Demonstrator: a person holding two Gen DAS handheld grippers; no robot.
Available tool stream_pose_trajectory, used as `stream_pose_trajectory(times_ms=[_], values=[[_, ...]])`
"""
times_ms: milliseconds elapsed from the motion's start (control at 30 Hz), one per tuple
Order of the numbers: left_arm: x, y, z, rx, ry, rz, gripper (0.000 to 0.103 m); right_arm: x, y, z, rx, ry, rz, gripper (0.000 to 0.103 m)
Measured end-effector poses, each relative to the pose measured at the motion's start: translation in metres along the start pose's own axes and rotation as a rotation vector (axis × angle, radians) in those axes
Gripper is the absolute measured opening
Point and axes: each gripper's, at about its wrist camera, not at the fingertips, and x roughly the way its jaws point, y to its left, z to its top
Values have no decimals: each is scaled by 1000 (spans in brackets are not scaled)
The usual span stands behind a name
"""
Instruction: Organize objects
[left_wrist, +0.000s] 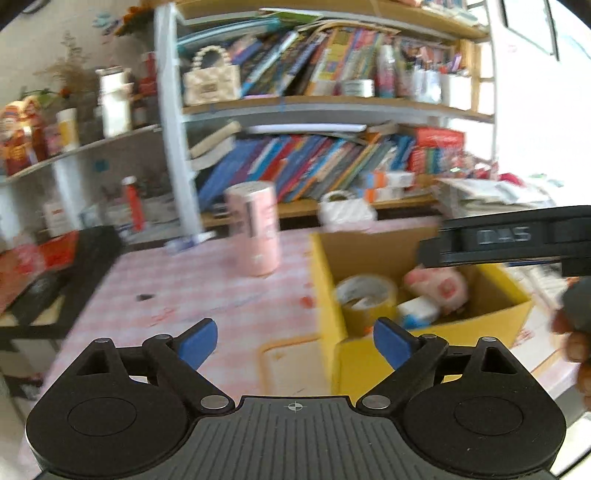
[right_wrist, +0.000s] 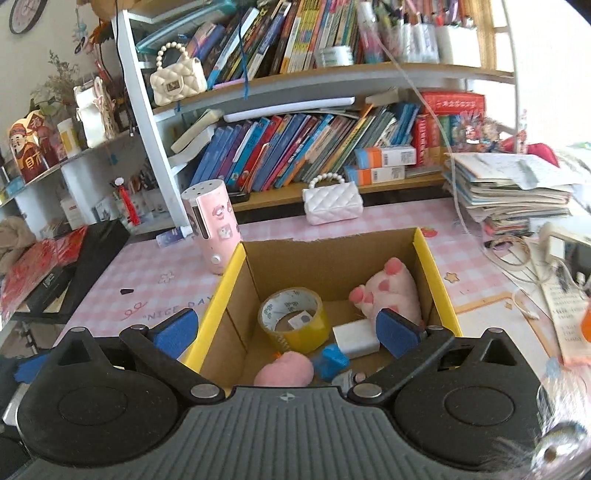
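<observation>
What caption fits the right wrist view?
Open right gripper above a yellow cardboard box holding a tape roll and plush toy.

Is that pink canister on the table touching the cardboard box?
Cannot tell. In the right wrist view the pink canister stands at the cardboard box corner, no clear gap visible.

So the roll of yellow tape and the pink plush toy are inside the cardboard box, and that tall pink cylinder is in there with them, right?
Not quite. The roll of yellow tape and the pink plush toy do lie inside the cardboard box, but the tall pink cylinder stands outside it, upright on the checked tablecloth beside the box's left wall. The right wrist view shows this.
</observation>
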Motion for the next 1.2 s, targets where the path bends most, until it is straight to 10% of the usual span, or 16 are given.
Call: stream_pose_trajectory(times_ms=[633,1200], values=[[-52,62,-64,-81,70,116,98,-58,80,-110,-134,17,-100,103],[-57,68,-91,-103,157,141,98,-63,98,-141,-129,83,-131,103]])
